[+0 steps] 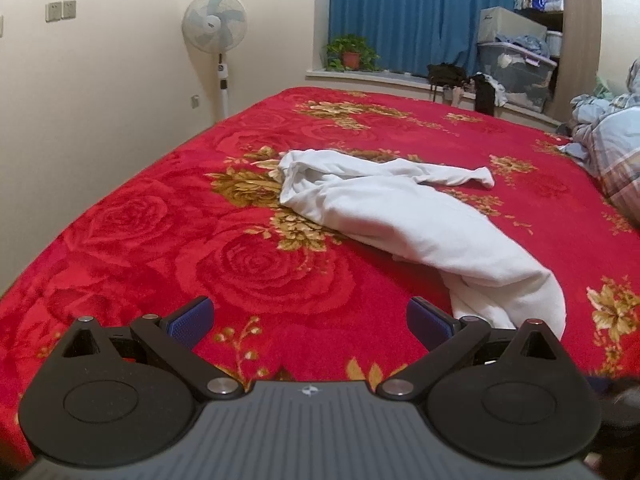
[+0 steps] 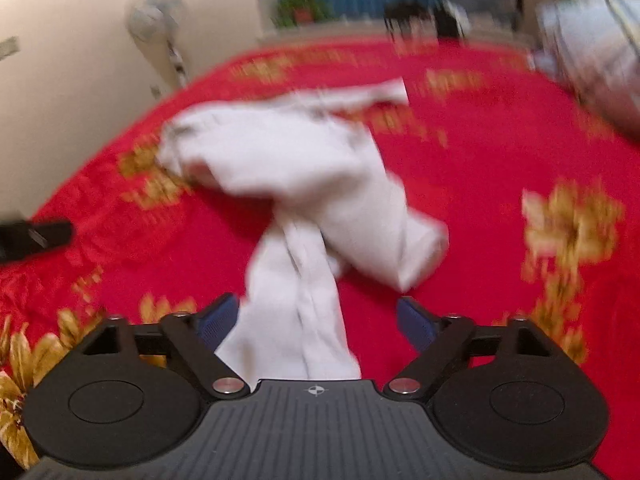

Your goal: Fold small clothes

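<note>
A white small garment (image 1: 400, 208) lies crumpled on the red floral blanket (image 1: 160, 240), with one thin end stretched toward the far right. My left gripper (image 1: 308, 312) hovers low over the blanket, open and holding nothing; the garment's near end lies just right of its right finger (image 1: 430, 320). In the blurred right wrist view, a twisted strip of the white garment (image 2: 296, 312) runs between the jaws of my right gripper (image 2: 318, 304). Those jaws stand wide. The left pad (image 2: 218, 322) is at the cloth's edge and the right pad (image 2: 416, 324) is apart from it.
A bundle of pale checked bedding (image 1: 608, 152) lies at the bed's right side. A standing fan (image 1: 216, 28) is by the left wall. A window ledge beyond the bed holds a potted plant (image 1: 350, 54) and storage boxes (image 1: 516, 68). A blurred black shape (image 2: 36, 236) shows at the left edge.
</note>
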The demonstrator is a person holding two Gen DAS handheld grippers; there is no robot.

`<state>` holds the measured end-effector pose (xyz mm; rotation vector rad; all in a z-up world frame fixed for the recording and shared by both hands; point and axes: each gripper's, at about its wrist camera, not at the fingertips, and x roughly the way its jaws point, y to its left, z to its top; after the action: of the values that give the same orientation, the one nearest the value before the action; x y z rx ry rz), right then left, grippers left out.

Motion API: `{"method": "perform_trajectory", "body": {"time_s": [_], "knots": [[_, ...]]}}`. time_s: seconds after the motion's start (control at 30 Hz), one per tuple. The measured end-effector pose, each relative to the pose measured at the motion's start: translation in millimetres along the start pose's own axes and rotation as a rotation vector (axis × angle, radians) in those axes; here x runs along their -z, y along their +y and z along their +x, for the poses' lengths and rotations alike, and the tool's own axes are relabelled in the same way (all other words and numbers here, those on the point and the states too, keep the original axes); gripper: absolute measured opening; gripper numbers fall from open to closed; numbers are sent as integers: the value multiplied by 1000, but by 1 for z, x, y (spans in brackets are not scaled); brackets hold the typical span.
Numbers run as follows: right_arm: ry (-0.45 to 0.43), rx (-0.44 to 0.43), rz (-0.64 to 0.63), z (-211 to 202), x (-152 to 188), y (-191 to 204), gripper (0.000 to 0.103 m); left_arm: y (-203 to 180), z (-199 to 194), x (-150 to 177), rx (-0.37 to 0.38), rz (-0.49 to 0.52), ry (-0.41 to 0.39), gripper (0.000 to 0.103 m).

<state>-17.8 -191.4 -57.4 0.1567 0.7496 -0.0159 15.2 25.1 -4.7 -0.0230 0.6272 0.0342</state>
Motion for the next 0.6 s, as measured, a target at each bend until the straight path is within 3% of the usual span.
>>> {"method": "perform_trajectory", "body": {"time_s": [0.13, 0.17, 0.23, 0.3, 0.43, 0.6], "knots": [[83, -17, -2, 17, 11, -4, 50, -3, 23, -28, 57, 40, 0, 100], [86, -29, -16, 18, 12, -1, 47, -7, 33, -40, 68, 49, -11, 100], [87, -37, -62, 17, 16, 2, 23, -21, 54, -62, 90, 66, -35, 100], [83, -24, -99, 16, 17, 2, 11, -38, 82, -82, 128, 78, -29, 100], [69, -23, -87, 0, 4, -17, 6, -74, 155, -114, 169, 101, 26, 100], [30, -46, -98, -20, -15, -44, 6, -108, 250, -135, 120, 188, 139, 100]]}}
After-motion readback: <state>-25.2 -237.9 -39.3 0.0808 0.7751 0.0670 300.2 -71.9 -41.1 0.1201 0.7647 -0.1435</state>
